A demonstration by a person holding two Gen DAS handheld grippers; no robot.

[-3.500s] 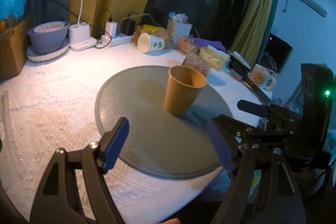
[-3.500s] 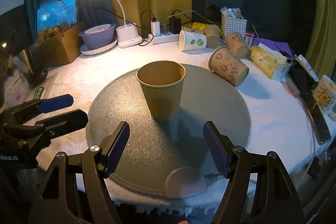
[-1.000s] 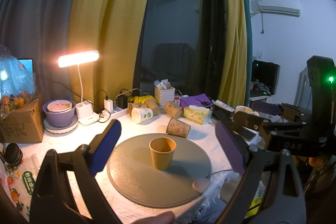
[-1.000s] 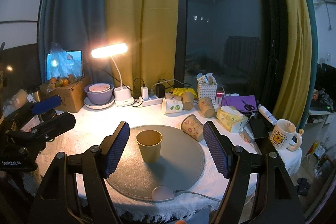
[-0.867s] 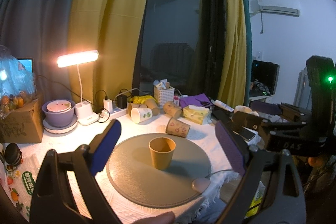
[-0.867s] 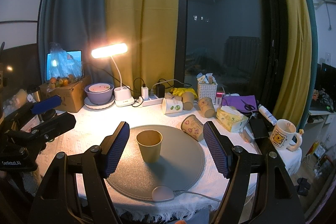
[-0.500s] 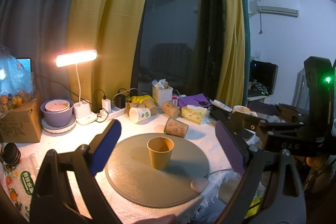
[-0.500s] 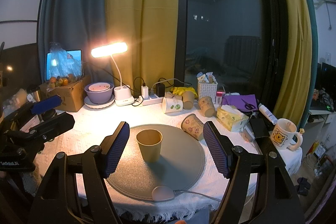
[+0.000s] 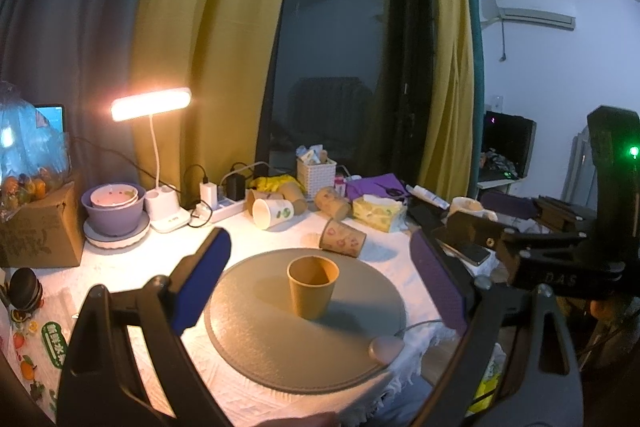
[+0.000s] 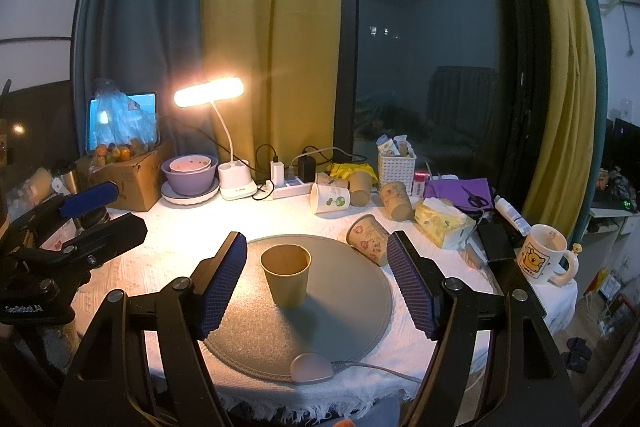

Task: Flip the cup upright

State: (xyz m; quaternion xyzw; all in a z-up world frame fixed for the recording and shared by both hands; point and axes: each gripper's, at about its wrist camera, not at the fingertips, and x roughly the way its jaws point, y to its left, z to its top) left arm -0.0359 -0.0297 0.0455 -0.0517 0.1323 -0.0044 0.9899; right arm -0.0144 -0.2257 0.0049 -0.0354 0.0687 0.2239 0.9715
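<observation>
While both grippers' jaws gape empty, brown paper cup [image 9: 313, 287] upright, hollow, on grey mat [image 9: 256, 339].

dark window [image 10: 432, 75] behind the table, night outside, flanked by yellow curtains [image 10: 264, 47] and teal curtains [image 10: 132, 39]. lit desk lamp [image 10: 209, 93] at the back of the table [image 10: 172, 227], which has a white textured cloth on it. white wall on the right with an air conditioner [image 9: 530, 18] mounted high.
</observation>
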